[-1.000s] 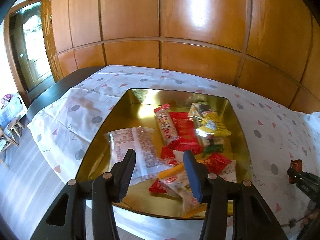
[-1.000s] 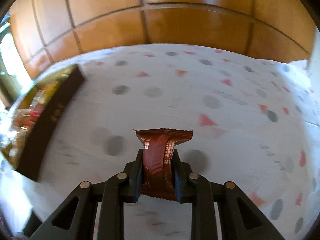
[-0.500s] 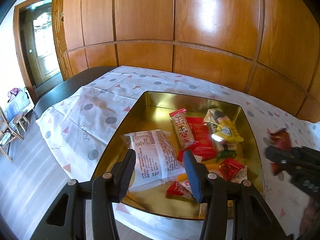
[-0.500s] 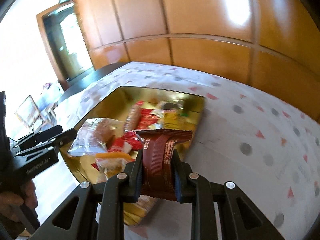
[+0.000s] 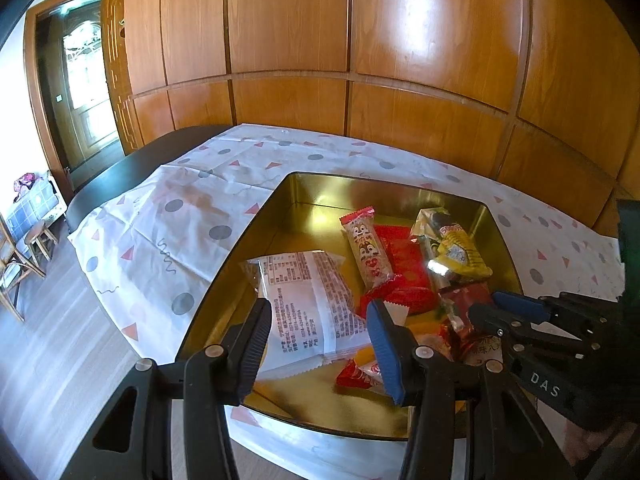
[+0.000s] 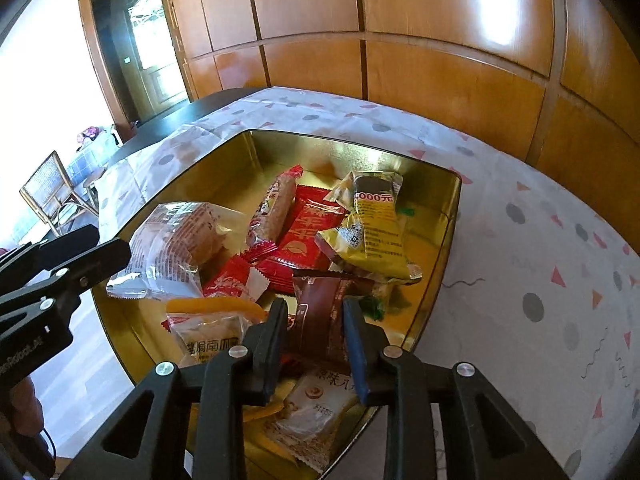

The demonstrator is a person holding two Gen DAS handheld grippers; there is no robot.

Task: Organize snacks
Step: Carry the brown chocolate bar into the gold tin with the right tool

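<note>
A gold tin (image 5: pixel 304 192) (image 6: pixel 248 160) on the table holds several wrapped snacks: a white printed packet (image 5: pixel 308 304), a cartoon bar (image 5: pixel 366 248), red packets (image 6: pixel 308 232) and a yellow packet (image 6: pixel 372 228). My right gripper (image 6: pixel 314 318) is open over the tin's near right part. The brown snack (image 6: pixel 324 308) lies between its fingers on the pile, let go. This gripper also shows in the left wrist view (image 5: pixel 486 308). My left gripper (image 5: pixel 318 328) is open and empty above the tin's near edge.
The tin stands on a white cloth with dots and triangles (image 5: pixel 168 232) (image 6: pixel 540 280). A wood-panelled wall (image 5: pixel 360 60) runs behind the table. A doorway (image 5: pixel 84 92), a chair (image 6: pixel 52 196) and the floor lie to the left.
My right gripper has carried the brown snack over the tin, lowered it and opened; the snack now rests on the pile. My left gripper has stayed open, backing off slightly.
</note>
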